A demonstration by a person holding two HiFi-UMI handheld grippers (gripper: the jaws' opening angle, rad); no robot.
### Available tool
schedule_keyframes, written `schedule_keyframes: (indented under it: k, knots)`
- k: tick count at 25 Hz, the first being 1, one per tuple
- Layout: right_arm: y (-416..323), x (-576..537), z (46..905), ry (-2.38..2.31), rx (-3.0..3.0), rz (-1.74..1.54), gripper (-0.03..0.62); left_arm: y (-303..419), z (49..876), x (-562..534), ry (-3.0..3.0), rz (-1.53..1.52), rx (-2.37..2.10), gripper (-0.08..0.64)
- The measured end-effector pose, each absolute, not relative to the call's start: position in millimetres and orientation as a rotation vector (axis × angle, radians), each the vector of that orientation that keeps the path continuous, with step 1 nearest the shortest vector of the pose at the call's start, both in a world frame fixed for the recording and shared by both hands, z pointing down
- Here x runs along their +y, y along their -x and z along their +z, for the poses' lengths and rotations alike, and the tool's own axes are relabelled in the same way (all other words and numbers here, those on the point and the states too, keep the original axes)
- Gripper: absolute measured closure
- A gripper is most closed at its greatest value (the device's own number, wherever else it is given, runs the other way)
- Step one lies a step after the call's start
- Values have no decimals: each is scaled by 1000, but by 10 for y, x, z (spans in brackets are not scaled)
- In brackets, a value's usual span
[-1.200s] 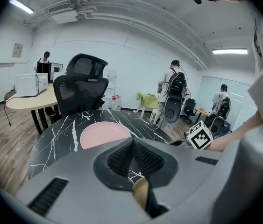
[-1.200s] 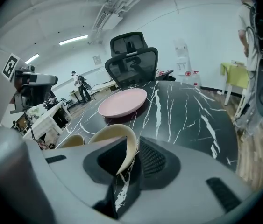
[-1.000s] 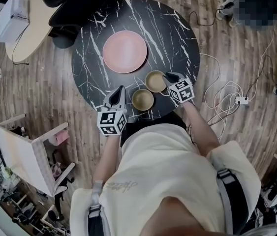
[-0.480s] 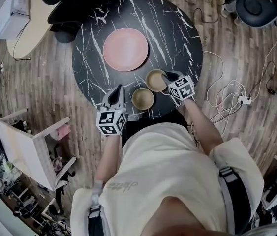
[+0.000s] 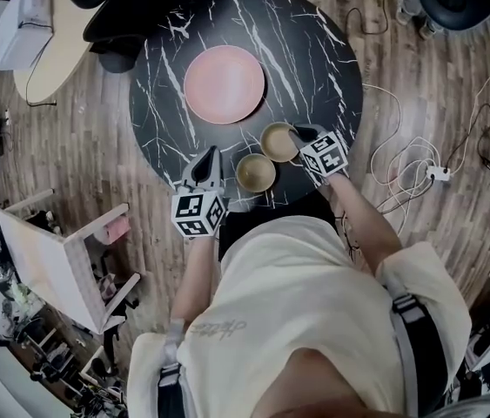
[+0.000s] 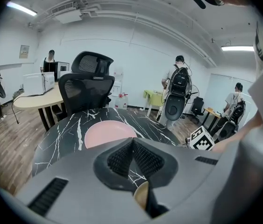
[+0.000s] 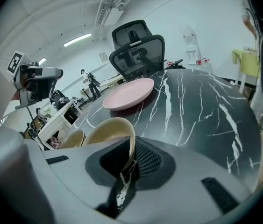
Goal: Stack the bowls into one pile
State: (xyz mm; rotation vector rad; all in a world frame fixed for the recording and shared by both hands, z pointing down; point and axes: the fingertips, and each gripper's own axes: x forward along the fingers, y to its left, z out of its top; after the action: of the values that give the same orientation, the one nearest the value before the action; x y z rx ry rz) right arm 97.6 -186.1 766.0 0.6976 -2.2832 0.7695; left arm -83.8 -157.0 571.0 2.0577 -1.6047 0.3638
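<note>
Two tan bowls stand on the round black marble table (image 5: 314,50). The farther bowl (image 5: 276,141) (image 7: 110,129) has its right rim between the jaws of my right gripper (image 5: 298,134) (image 7: 132,160); these have just been closing and now pinch that rim. The nearer bowl (image 5: 254,172) (image 7: 73,136) sits just left of it, a sliver showing low in the left gripper view (image 6: 141,197). My left gripper (image 5: 212,152) (image 6: 132,143) hovers left of the nearer bowl, shut on nothing. A pink plate (image 5: 224,84) (image 6: 108,134) (image 7: 129,93) lies behind the bowls.
A black office chair (image 5: 140,16) stands at the table's far edge beside a beige desk (image 5: 53,42). Cables and a power strip (image 5: 427,174) lie on the wooden floor to the right. White furniture (image 5: 53,268) stands at the left. Several people stand in the room's background (image 6: 178,85).
Both grippers stay where they were beside the bowls. The head view has shifted slightly. The bowls and plate have not moved.
</note>
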Motion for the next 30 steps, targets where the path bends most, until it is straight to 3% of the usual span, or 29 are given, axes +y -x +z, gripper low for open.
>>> schedule_keyframes:
  k: [30]
  knots:
    - [-1283,-1586,7059,-964,-2202,648,568,1127,5628,-1339,-2183,210,-1504,540]
